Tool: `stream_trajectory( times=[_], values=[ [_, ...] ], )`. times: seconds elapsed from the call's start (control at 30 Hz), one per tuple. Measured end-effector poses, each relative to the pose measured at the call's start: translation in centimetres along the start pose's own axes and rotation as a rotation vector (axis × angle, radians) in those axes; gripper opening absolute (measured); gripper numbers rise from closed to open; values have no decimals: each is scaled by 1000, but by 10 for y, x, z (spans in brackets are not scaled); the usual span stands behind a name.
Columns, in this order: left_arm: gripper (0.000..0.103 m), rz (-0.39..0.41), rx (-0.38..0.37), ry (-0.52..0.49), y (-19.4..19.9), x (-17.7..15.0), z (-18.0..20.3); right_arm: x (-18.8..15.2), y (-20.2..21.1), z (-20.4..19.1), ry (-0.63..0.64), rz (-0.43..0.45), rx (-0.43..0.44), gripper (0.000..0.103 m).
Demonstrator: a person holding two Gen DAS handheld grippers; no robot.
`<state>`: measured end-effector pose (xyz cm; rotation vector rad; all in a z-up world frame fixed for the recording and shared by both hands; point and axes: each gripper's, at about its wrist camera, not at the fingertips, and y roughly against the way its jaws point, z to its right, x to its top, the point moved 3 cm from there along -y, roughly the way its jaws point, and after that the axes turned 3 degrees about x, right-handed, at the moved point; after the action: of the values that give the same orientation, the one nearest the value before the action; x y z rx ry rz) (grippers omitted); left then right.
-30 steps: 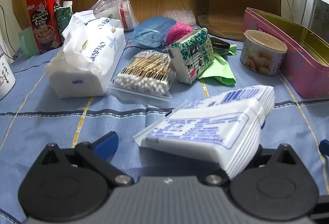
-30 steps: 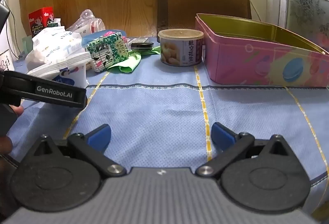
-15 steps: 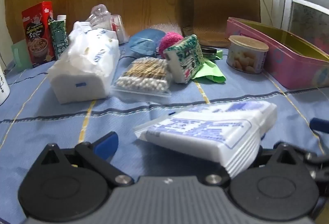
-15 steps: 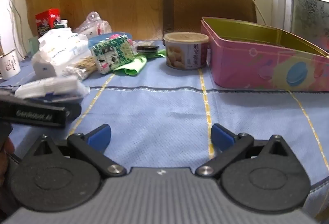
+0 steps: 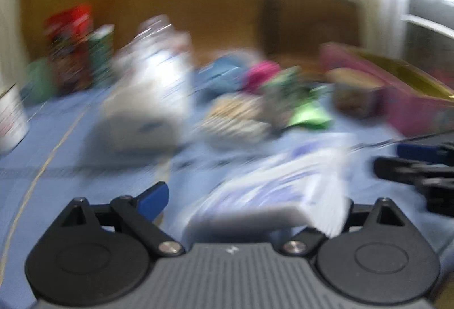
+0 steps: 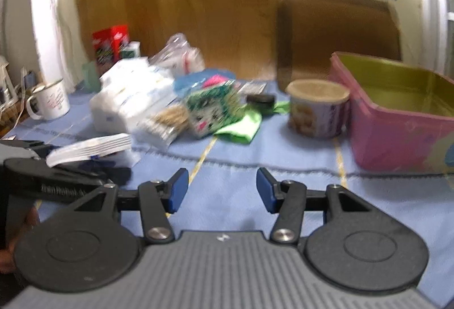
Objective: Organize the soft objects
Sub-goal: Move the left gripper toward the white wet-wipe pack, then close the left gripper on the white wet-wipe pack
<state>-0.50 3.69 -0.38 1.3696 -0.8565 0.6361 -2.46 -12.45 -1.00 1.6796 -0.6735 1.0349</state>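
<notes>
Item, left gripper (image 5: 249, 201): one blue finger (image 5: 151, 199) shows and stands well wide of the tissue pack (image 5: 272, 189); the other finger is hidden under the pack's right end; whether the pack is clamped or merely resting across the gripper, cannot tell; a second ago the pack sat across the fingers in the same way, so no change in its seat.

Item, tissue pack, seen from the right wrist (image 6: 90, 148): flat, white, layered edge outward, carried above the left gripper (image 6: 93, 167), low over the table (image 6: 227, 167); a second ago it rode higher, level with the heap behind; it has come down and swung rightward, and the left view is now smeared by that motion.

Item, right gripper (image 6: 222, 192): fingers parted, nothing between them; narrower than half a second ago, when they stood wide; it also shows at the right edge of the left view (image 5: 417, 164), just beside the pack.

Item, tin (image 6: 397, 121): pink, open, appears empty; right of the can (image 6: 317, 107).

Item, heap: large tissue bag (image 6: 127, 98), cotton buds (image 6: 167, 121), patterned pack (image 6: 212, 107), green cloth (image 6: 241, 127); unmoved.

Judgement: pack in transit toward the right gripper or the tin; probably a hand-over; no soft thing filed yet.
</notes>
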Motion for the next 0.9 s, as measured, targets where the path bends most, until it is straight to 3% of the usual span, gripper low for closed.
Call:
stream_trajectory(
  times=[0.07,0.1,0.17,0.3,0.4,0.53,0.67,0.8,0.9],
  values=[
    [95,38,-21,-65,-1,13,18,4,2,5,-18,20,-53,50],
    [96,20,-29,-74,-4,16,21,5,4,9,-26,24,-71,50],
    [96,-29,-127,-71,-4,14,23,6,11,18,-37,35,-89,50],
    [100,-54,-233,-113,20,-10,20,4,20,32,-30,50,-136,50],
    [100,-78,-285,-26,33,-21,0,2,17,34,-55,44,-66,50],
    [95,-93,-209,107,22,-4,-34,1,5,12,-22,0,77,50],
    [71,-186,-280,221,-4,4,-32,-4,-10,-17,133,-68,171,58],
    [61,-212,-299,245,-30,12,-21,-10,-32,-37,283,-145,225,68],
    [58,-214,-250,229,-37,20,-7,-9,-36,-34,238,-143,234,66]
  ],
)
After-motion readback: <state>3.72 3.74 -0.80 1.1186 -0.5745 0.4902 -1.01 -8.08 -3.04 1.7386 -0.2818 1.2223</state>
